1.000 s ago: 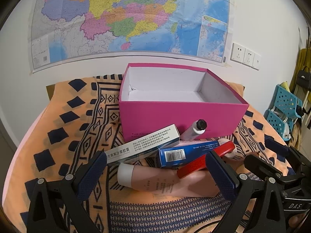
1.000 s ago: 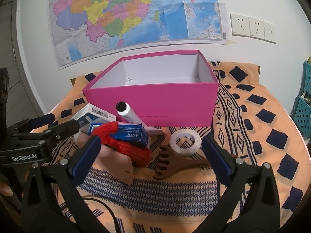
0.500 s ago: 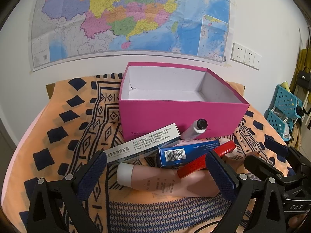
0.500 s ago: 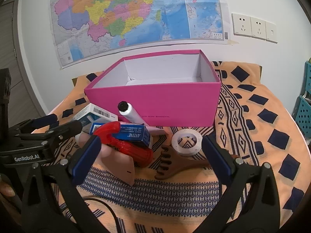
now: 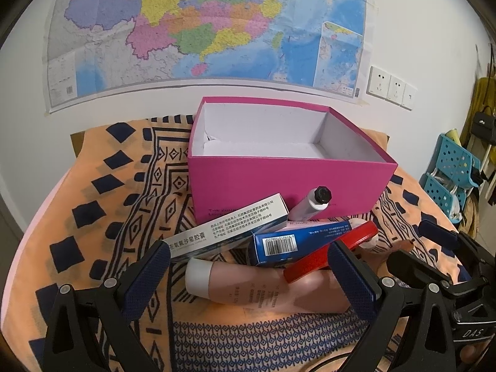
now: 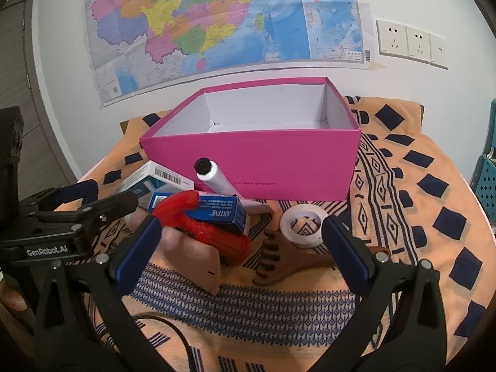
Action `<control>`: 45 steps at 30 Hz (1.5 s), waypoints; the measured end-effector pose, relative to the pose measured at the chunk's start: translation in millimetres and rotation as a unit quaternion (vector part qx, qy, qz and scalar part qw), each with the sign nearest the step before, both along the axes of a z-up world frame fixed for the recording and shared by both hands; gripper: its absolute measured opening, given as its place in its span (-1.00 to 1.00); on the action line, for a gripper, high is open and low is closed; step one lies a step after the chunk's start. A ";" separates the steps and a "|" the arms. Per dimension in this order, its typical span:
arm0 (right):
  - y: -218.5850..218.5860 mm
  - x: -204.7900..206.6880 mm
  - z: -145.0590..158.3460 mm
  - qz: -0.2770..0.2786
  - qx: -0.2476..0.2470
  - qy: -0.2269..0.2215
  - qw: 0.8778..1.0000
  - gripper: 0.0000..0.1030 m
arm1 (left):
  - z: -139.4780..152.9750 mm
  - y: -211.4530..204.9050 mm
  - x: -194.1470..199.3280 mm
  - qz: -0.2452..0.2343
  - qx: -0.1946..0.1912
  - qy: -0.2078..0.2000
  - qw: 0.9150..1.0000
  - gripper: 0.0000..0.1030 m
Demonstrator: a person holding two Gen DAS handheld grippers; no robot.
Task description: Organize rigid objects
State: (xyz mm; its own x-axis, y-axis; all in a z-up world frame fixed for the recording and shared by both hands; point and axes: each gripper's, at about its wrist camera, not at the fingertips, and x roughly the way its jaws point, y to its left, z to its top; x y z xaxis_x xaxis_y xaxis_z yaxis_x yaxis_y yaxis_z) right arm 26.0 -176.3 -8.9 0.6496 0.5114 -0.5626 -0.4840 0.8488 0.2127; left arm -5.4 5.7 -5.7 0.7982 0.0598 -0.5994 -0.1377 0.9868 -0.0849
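Wall map (image 5: 204, 21) mounted on the wall behind the work area; three wall sockets (image 6: 409, 43) fixed to its right.

Table (image 5: 102, 186) covered with an orange patterned cloth. Pink box (image 5: 288, 183) standing open near the far side of the table, white inside, nothing visible in it.

Pile of rigid objects lying just in front of the pink box:
- Pink tube (image 5: 263, 291) with white cap, lying flat at the bottom of the pile.
- White carton (image 5: 229, 229) with printed text, resting tilted across the left of the pile.
- Blue carton (image 5: 288, 243) with barcode, lying over the pink tube.
- Red tool handle (image 6: 207, 232), curved, lying across the blue carton and the pink tube.
- White tube (image 6: 214, 178) with black cap, leaning against the front wall of the pink box.
- Brown wooden comb (image 6: 279, 260), flat on the cloth to the right of the pile.
- Tape roll (image 6: 303, 226), flat on the cloth, just beside the comb.

Left tool (image 5: 248, 279): fingers spread wide, nothing between them, held low in front of the pile, aimed at the pink tube.

Right tool (image 6: 241, 251): fingers spread wide, nothing between them, held low in front of the comb and the red tool handle.
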 end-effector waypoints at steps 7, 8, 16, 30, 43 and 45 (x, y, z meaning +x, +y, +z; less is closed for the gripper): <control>0.0 0.5 -0.4 0.004 0.001 0.003 1.000 1.00 | -4.2 2.1 1.6 -0.001 -0.004 0.004 1.000 1.00; 0.0 0.5 -0.1 0.004 0.002 0.003 1.000 1.00 | -4.2 2.0 1.7 -0.001 -0.004 0.004 1.000 1.00; 0.1 0.9 -0.2 0.006 0.004 0.004 1.000 1.00 | -4.4 2.5 1.9 -0.002 -0.005 0.005 1.000 1.00; 9.8 5.9 -19.6 0.054 0.012 0.051 0.997 0.60 | -14.7 23.0 4.2 0.006 -0.017 0.023 1.000 1.00; 25.7 13.7 -50.2 0.104 0.019 0.124 0.987 -0.26 | -27.2 35.2 1.0 -0.014 -0.022 0.035 0.999 1.00; 26.3 14.9 -54.2 0.109 0.022 0.132 0.985 -0.44 | -29.4 37.4 2.5 -0.017 -0.026 0.039 0.999 1.00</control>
